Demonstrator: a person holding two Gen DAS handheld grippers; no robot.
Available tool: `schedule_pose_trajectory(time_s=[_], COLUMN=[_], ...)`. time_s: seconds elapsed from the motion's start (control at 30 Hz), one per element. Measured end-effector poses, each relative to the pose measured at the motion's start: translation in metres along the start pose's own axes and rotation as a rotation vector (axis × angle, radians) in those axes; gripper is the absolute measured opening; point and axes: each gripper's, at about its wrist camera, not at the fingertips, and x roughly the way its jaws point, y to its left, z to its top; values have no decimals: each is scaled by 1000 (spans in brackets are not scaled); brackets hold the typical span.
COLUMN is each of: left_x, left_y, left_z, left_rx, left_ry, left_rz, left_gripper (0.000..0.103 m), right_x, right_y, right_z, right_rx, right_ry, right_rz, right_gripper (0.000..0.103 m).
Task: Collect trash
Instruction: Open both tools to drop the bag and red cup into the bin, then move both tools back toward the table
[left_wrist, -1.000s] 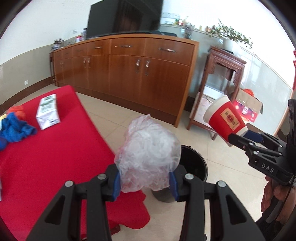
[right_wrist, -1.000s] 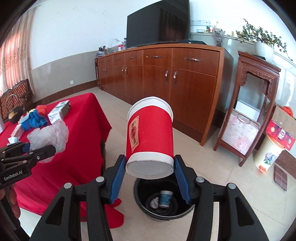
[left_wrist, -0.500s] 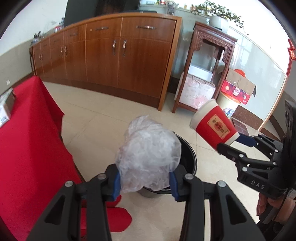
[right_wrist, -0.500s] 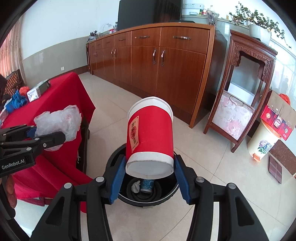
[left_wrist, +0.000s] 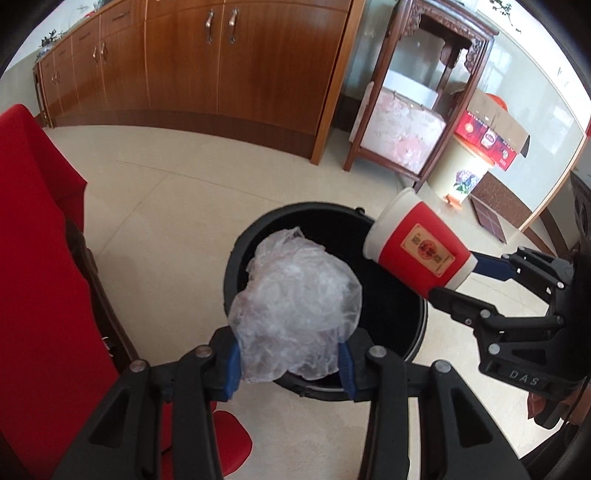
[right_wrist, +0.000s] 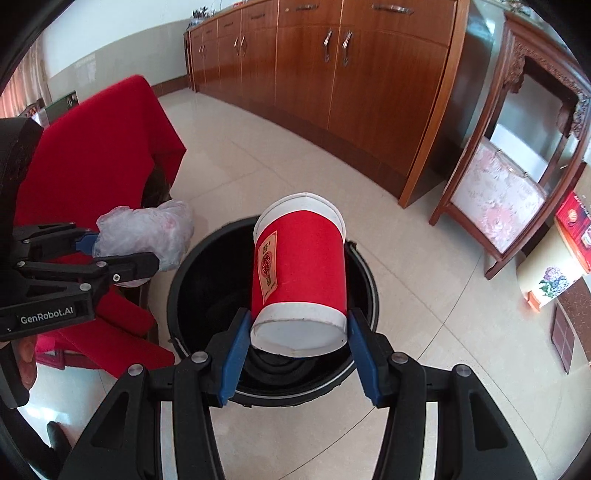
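Tiled floor (left_wrist: 177, 206), long wooden cabinet (left_wrist: 229, 62) at back, red-covered table (left_wrist: 33, 258) at left. Round black trash bin (left_wrist: 236, 254) stands on floor just beside table. Right gripper (right_wrist: 297, 347) clamped on base of red paper cup (right_wrist: 301, 273), cup tilted, rim pointing away, hanging over bin opening. Left gripper (left_wrist: 290, 363) clamped on crumpled clear plastic bag (left_wrist: 295, 306), jaws part-closed, bag bulging out ahead of the blue pads, over bin's near-left rim. Cup and bag apart, both above bin, neither inside
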Motion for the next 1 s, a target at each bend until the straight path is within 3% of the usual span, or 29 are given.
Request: schedule_pose_trajectory(time_s=[0.13, 0.17, 0.2, 0.23, 0.27, 0.3, 0.33, 0.57, 0.73, 1.0], left_x=[19, 23, 27, 28, 27, 24, 22, -2, -23, -70], left_y=[-6, -8, -10, -10, -9, -7, -5, 5, 2, -11], left_z=[0, 0, -1, -2, -1, -2, -2, -3, -1, 2], left_rx=[28, 41, 57, 65, 64, 56, 47, 14, 11, 42], left_ry=[33, 38, 49, 41, 28, 20, 19, -16, -49, -115], left_rz=[-2, -9, 10, 50, 70, 70, 68, 141, 184, 228], left_gripper=[46, 56, 72, 78, 87, 95, 97, 97, 97, 97], right_x=[31, 37, 43, 49, 54, 58, 58, 42, 26, -22], right_y=[-7, -9, -12, -14, -17, -23, -32, -70, -61, -33], right_z=[-1, -1, -2, -1, -2, -2, -4, -5, 1, 8], right_rx=[-13, -15, -14, -20, -25, -7, 26, 185, 181, 157], right_ry=[73, 88, 98, 114, 133, 145, 146, 112, 71, -28], right_rz=[15, 18, 25, 22, -2, -34, -45, -68, -92, -129], right_gripper=[55, 55, 56, 57, 62, 79, 87, 87, 98, 103])
